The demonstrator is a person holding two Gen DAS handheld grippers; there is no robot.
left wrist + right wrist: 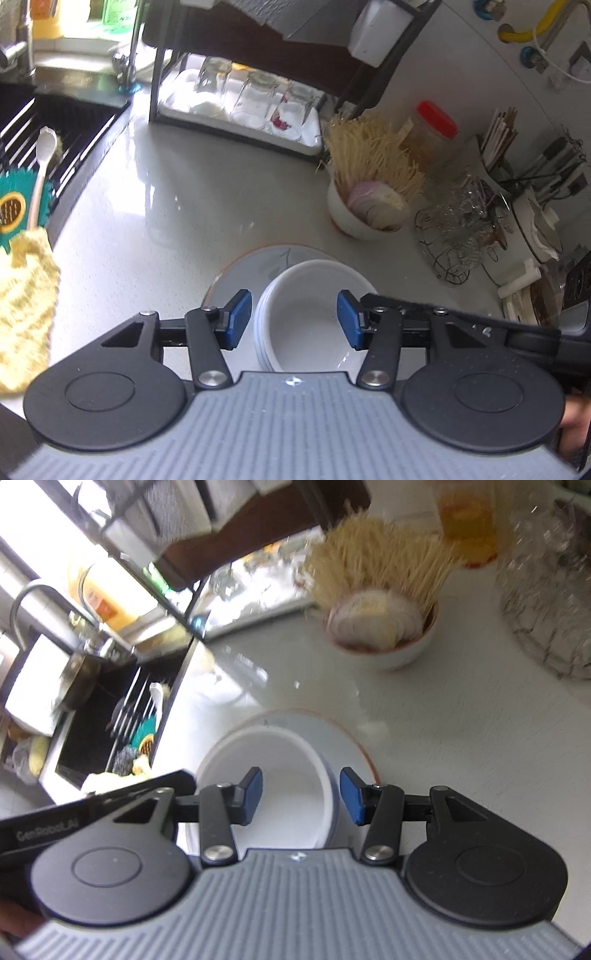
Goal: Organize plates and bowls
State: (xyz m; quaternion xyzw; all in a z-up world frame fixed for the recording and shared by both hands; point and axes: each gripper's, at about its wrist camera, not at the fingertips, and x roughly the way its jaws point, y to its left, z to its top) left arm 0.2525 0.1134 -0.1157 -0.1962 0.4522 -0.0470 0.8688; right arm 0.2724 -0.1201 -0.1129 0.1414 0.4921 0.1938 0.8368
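A stack of white bowls [306, 314] sits on a pale plate with an orange rim [255, 258] on the white counter. My left gripper [295, 319] hangs just above the stack and is open. Its left pad is outside the stack's left rim and its right pad is over the bowl's hollow; neither presses on anything. In the right wrist view the same bowls [280, 775] rest on the plate [332, 723]. My right gripper [301, 795] is open, one pad over the hollow, the other beyond the right rim.
Behind stands a white bowl [351, 218] holding a straw brush and sliced food. A dish rack with upturned glasses [255, 96] is at the back, a wire basket [454, 236] and utensils to the right. A dark sink [55, 140] and a yellow cloth [22, 295] lie left.
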